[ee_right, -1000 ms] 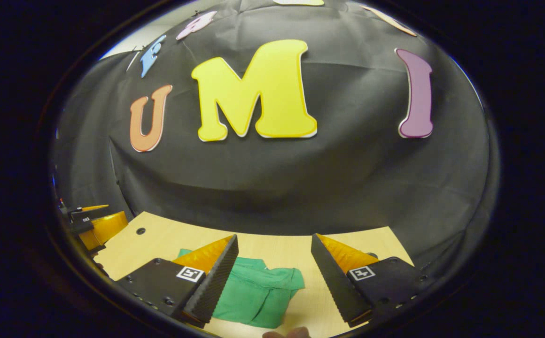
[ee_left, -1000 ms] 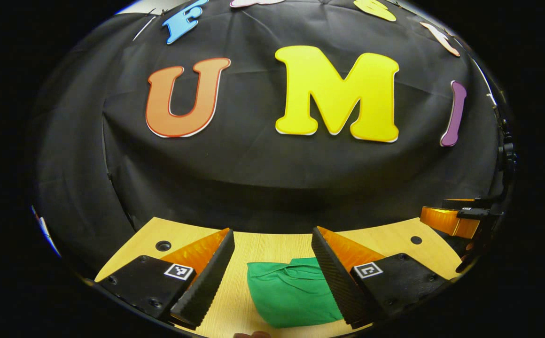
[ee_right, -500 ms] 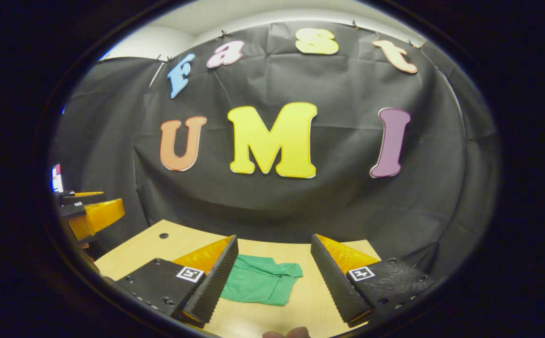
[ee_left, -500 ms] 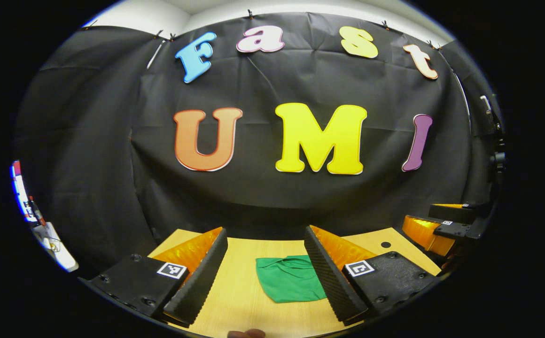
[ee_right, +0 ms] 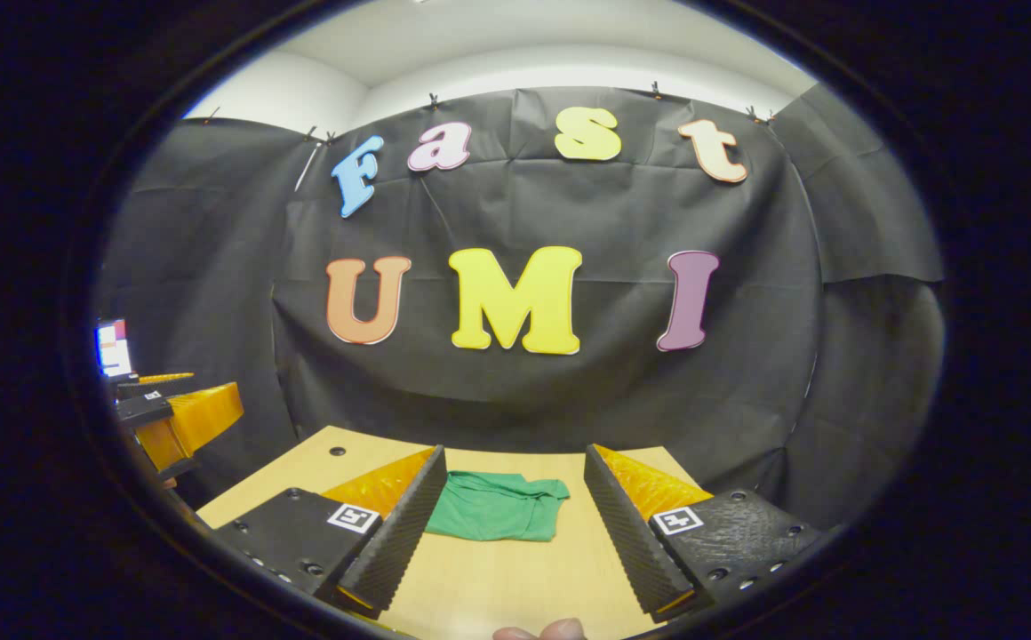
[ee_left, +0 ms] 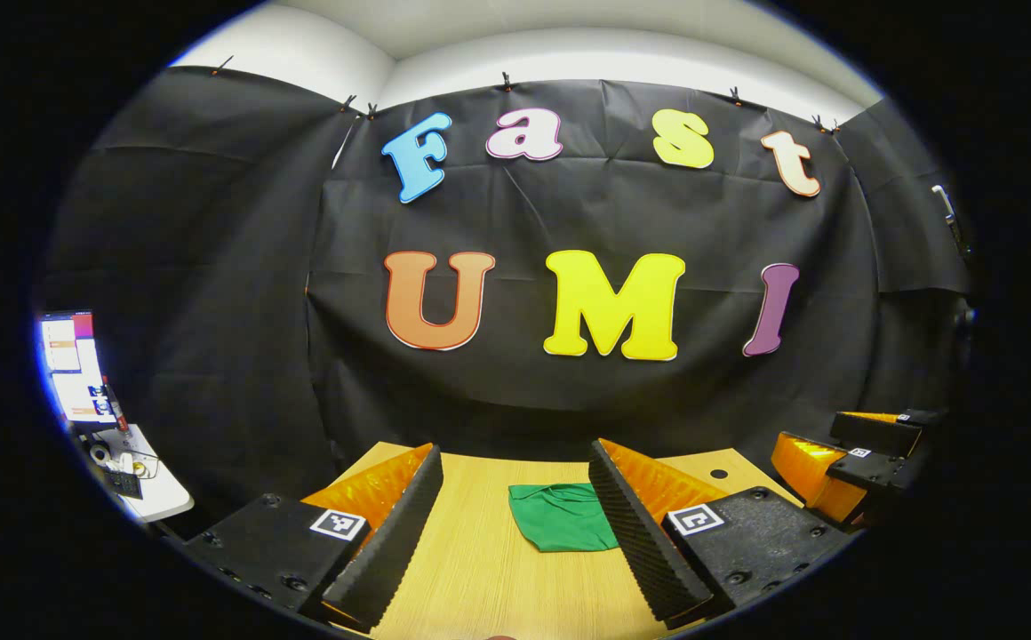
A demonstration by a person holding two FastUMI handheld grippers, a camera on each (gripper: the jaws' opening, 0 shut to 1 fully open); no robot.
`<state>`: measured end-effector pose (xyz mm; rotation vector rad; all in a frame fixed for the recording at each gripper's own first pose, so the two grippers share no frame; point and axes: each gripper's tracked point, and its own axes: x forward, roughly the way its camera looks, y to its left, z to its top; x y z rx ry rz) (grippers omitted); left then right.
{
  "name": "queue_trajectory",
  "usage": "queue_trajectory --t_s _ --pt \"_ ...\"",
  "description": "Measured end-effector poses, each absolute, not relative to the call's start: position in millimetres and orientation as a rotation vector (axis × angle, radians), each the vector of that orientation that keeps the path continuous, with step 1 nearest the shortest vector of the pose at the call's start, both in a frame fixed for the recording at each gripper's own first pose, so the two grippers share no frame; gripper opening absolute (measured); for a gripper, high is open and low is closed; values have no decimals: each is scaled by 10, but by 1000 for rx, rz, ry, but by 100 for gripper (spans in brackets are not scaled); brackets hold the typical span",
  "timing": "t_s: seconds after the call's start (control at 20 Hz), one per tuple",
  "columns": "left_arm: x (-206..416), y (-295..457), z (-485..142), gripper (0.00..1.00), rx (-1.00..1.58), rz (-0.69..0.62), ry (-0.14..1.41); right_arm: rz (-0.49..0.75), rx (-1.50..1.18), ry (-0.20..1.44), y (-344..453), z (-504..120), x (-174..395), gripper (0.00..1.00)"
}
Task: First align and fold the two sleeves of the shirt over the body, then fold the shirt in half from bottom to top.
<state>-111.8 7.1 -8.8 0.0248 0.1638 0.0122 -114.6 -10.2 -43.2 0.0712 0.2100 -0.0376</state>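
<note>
Shirt-folding looked finished, or close to it, at this moment. Going from the biggest thing down: the light wooden table [ee_left: 480, 578] spread out under both my grippers, with a round hole near each far corner, and the black cloth wall stood right behind its far edge. Off beyond the table's edge on my left I could make out a lit monitor [ee_left: 67, 364] above a small white side table [ee_left: 147, 493] with cables on it.

On the tabletop lay the green shirt [ee_right: 493, 517], a compact, roughly rectangular packet toward the far middle of the table. No sleeve stuck out loose from it; I saw a rumpled edge along its far side and a fairly straight near edge. From that I judged that the sleeves were folded in and the bottom-to-top fold was made. What might remain was only smoothing, and I couldn't tell from here how neatly the layers matched.

My left gripper [ee_left: 515, 524] hung above the near part of the table, jaws spread wide, nothing between them, the shirt lying farther off in the gap. My right gripper [ee_right: 515, 524] was the same: fingers parted, empty, clear of the cloth. At the bottom edge of the right gripper view a fingertip [ee_right: 540, 631] of my own hand peeked in.
</note>
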Motion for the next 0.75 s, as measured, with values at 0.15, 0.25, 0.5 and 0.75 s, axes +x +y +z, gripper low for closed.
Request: queue_trajectory --t_s 0.15,0.25,0.5,0.75 --pt "-1146 152 39 100 10 13 157 -26 78 179 57 -293 -1183 96" --pt "-1143 170 133 100 -11 4 146 -9 80 172 147 -211 -1144 95" --pt "-1060 281 240 100 2 14 108 2 70 148 219 -94 -1057 96" --pt "-994 265 253 100 -1 10 102 17 73 136 221 -64 -967 96"
